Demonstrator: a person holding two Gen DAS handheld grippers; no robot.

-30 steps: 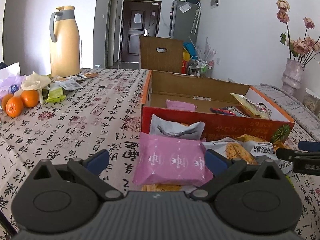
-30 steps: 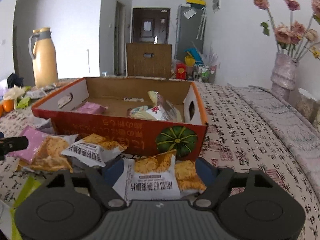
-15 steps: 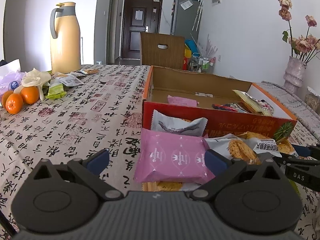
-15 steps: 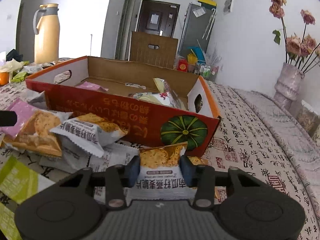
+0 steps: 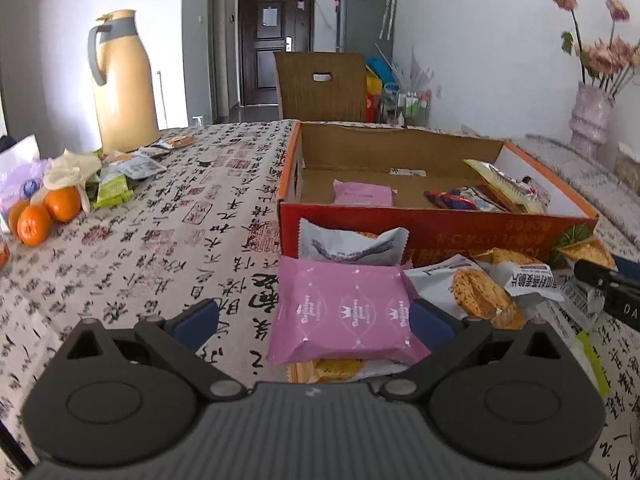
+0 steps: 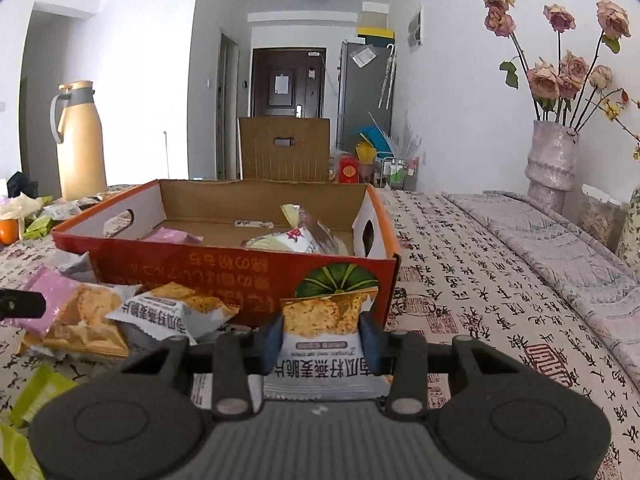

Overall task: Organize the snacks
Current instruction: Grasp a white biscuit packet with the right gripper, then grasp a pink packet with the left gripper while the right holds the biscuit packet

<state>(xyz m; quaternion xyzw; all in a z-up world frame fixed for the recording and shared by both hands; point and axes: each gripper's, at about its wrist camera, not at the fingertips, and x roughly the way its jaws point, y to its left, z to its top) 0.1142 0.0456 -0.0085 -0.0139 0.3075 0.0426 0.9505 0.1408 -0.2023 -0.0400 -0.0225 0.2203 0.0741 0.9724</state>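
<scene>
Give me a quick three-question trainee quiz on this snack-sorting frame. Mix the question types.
1. True or false: the right gripper is shut on a cracker packet.
2. Which packet lies between the left gripper's open jaws? A) pink packet B) green packet C) orange
3. Fill in: a smaller pink packet lies inside the ___.

Key: 1 true; 2 A; 3 cardboard box.
</scene>
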